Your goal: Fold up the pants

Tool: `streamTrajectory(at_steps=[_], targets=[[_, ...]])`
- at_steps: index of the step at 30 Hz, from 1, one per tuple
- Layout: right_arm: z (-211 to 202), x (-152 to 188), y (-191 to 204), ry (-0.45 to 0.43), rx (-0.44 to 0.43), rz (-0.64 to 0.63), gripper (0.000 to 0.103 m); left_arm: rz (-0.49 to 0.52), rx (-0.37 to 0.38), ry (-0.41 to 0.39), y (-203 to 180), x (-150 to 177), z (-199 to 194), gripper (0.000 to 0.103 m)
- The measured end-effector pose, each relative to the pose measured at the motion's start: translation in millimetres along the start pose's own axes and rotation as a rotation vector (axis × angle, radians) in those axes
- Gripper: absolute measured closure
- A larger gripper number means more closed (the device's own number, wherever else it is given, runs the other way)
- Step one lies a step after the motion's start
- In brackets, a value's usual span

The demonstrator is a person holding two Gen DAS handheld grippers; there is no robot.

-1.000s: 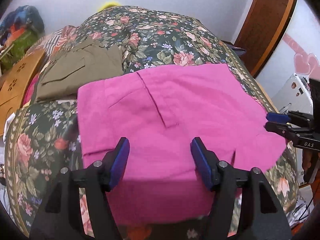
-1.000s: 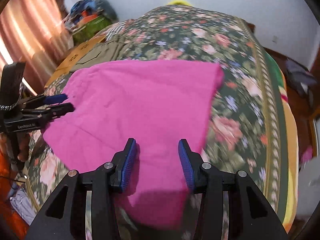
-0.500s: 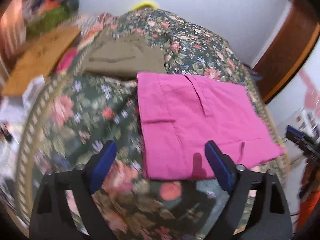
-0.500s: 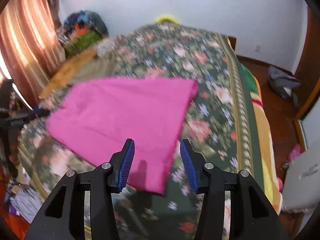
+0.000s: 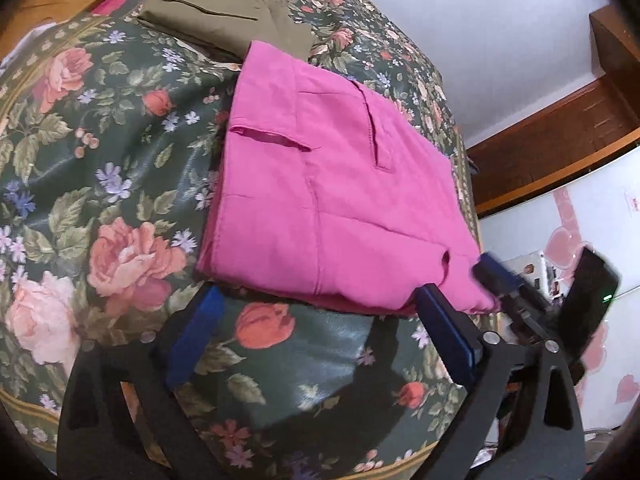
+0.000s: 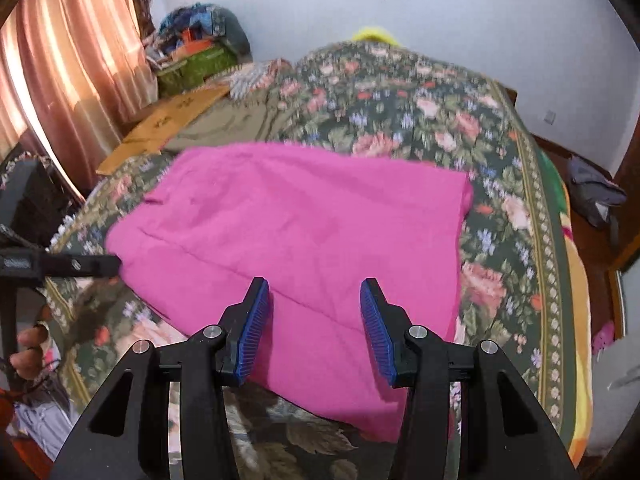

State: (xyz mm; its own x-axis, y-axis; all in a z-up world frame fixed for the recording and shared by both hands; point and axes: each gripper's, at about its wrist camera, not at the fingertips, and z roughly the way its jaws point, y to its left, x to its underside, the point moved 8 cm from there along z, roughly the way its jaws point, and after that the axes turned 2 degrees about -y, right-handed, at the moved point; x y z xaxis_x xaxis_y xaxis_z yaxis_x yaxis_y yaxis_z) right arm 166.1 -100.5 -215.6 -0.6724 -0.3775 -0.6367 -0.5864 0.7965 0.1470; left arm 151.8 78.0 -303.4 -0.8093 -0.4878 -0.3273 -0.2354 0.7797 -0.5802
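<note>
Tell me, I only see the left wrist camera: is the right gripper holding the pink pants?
Observer: No. The right gripper hangs over the pants with its fingers apart, gripping nothing.
Operator: What else is there that I can't see?
Observer: A curtain left of the bed, with light coming through it.
Operator: Anything on the floor?
Observer: A grey cloth, on the floor to the right of the bed.
</note>
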Motion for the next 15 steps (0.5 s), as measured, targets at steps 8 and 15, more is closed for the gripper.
streamTrajectory(at_steps=[8,15], targets=[[6.8,10.2,-0.7,0.025,-0.039,0.022,0.059,-0.038,0.028,-0.041,-0.7,-22.0,13.1,0.004],[8.6,11.3,-3.0,0.026,-0.057,0.032,0.059,0.016,-0.051,-0.073,2.0,-39.8,19.5,0.033]])
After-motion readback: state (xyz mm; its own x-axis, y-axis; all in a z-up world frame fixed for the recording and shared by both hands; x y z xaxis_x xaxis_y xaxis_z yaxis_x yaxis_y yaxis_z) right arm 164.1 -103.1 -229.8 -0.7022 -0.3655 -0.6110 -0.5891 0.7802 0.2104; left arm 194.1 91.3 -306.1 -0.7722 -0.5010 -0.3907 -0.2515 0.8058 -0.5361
